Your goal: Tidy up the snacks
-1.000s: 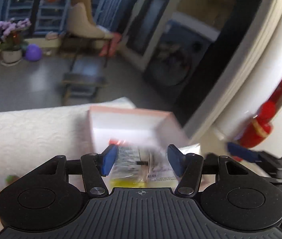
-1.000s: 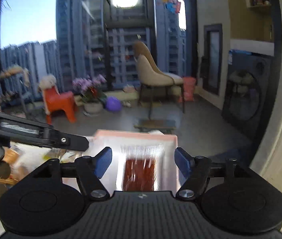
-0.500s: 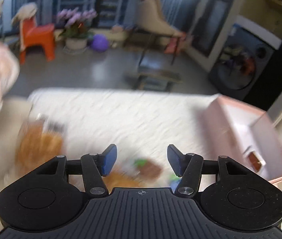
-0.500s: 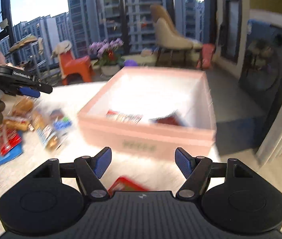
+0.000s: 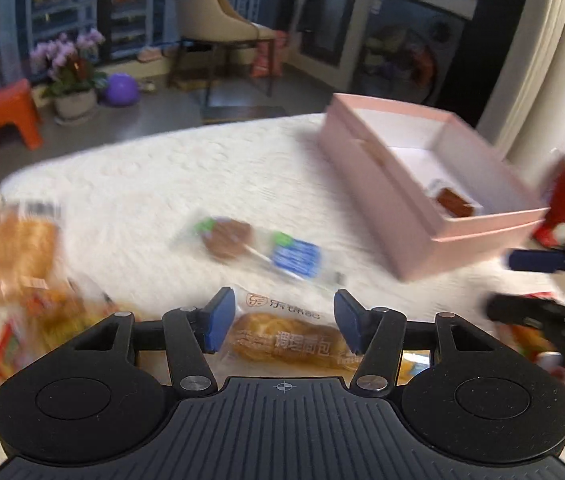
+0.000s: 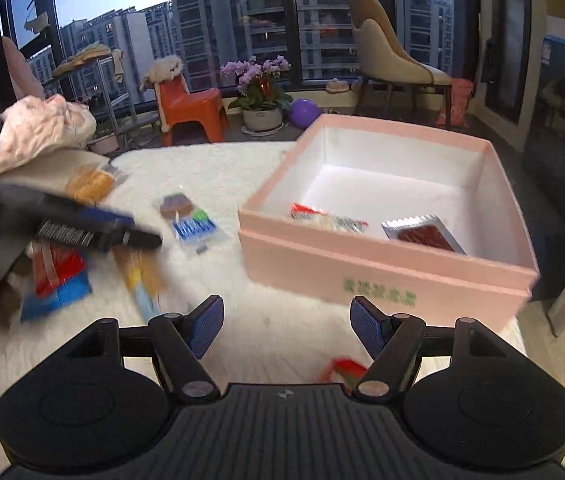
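Both grippers hang over the white cloth (image 6: 282, 168) with fingers spread and nothing between the pads. The left gripper (image 5: 284, 320) frames a bread packet (image 5: 290, 342) that lies on the cloth on the box's left, away from its wall; the pads stand either side of it without pressing. Its jaws have just eased a little narrower, packet between them but not gripped. The right gripper (image 6: 286, 326) is empty, just in front of the pink box (image 6: 382, 280), with a red packet (image 6: 344, 368) peeking out under its right finger.

Risks, as I judge them: the bread packet is soft and slick, so a pinch on the wrapper edge alone could let it slide out on the way to the box. The two grippers work close together at the box's front left, and a hurried reach could knock them against each other or shove the box along the cloth. The red packet sits so far under the right gripper that a blind close may miss it.

Count: one box, with two packets inside near its front wall. Outside it, left of the box, I make out a lollipop packet (image 6: 186, 216), a bun (image 6: 92, 184), a red-and-blue packet (image 6: 56, 276), the bread packet, and the red packet; blur hides whether more lie there.
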{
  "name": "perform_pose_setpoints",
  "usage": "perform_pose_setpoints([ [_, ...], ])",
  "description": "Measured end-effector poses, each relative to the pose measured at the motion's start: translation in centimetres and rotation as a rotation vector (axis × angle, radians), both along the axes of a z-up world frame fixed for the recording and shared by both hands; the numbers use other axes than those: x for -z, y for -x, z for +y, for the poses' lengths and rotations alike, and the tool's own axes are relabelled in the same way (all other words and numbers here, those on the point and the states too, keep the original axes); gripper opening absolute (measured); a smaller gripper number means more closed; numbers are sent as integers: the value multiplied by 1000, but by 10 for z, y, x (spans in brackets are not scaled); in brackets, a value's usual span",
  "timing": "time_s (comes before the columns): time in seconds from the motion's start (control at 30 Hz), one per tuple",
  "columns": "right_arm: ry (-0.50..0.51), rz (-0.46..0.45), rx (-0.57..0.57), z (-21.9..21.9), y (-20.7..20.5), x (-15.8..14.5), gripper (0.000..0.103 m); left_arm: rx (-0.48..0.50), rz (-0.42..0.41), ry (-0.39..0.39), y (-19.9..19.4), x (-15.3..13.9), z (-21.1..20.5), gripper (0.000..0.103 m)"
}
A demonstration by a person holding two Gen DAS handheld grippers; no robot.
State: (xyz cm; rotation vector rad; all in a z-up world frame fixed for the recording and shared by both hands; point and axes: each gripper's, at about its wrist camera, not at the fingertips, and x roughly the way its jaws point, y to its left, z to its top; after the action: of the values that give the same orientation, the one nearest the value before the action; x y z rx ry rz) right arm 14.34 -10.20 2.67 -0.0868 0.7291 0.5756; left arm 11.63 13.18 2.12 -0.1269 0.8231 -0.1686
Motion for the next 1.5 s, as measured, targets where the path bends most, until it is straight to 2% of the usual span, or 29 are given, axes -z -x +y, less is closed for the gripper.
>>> perform_pose_setpoints([
  [0.07, -22, 14, -40, 10, -3, -4, 71, -42, -25, 54, 15, -6, 5, 58],
  [0.13, -29, 33, -83, 22, -5, -6, 71, -126, -52, 90, 33, -15, 14, 58],
  [0.2, -25, 62, -110, 36, -6, -4, 71, -213, -45, 141, 49, -20, 25, 58],
  [0.27, -21, 129, -129, 48, -8, 2, 71, -249, -29, 190, 63, -21, 34, 58],
  [0.37, -33, 216, -197, 65, 0, 11, 71, -279, -53, 177, 84, -24, 40, 58],
  [0.5, 10, 211, -252, 80, 21, 16, 71, -372, -136, 154, 101, -33, 58, 58],
  [0.57, 19, 218, -259, 81, 26, 17, 71, -446, -150, 132, 105, -37, 70, 58],
  [0.63, 52, 180, -249, 83, 32, 15, 71, -503, -159, 122, 104, -38, 81, 58],
  [0.7, 85, 127, -244, 83, 38, 12, 71, -488, -195, 110, 100, -45, 84, 58],
  [0.8, 101, 86, -234, 80, 41, 7, 71, -391, -242, 85, 84, -61, 84, 58],
  [0.87, 87, 82, -228, 74, 43, 5, 71, -363, -187, 31, 63, -62, 87, 60],
  [0.9, 80, 82, -222, 70, 45, 5, 71, -371, -159, -6, 54, -58, 91, 57],
  [0.97, 76, 80, -200, 61, 46, 5, 71, -386, -112, -72, 38, -46, 97, 57],
  [1.0, 78, 76, -188, 56, 46, 5, 71, -383, -90, -79, 32, -38, 99, 57],
  [1.1, 89, 52, -149, 40, 49, 5, 71, -339, -44, -22, 27, -17, 102, 57],
  [1.2, 94, 35, -127, 30, 51, 5, 71, -325, -53, 17, 39, -10, 91, 55],
  [1.33, 84, 29, -133, 26, 54, 5, 71, -250, -54, 63, 58, -7, 59, 46],
  [1.5, 67, 42, -113, 24, 51, 7, 71, -157, -22, 131, 74, 5, 18, 43],
])
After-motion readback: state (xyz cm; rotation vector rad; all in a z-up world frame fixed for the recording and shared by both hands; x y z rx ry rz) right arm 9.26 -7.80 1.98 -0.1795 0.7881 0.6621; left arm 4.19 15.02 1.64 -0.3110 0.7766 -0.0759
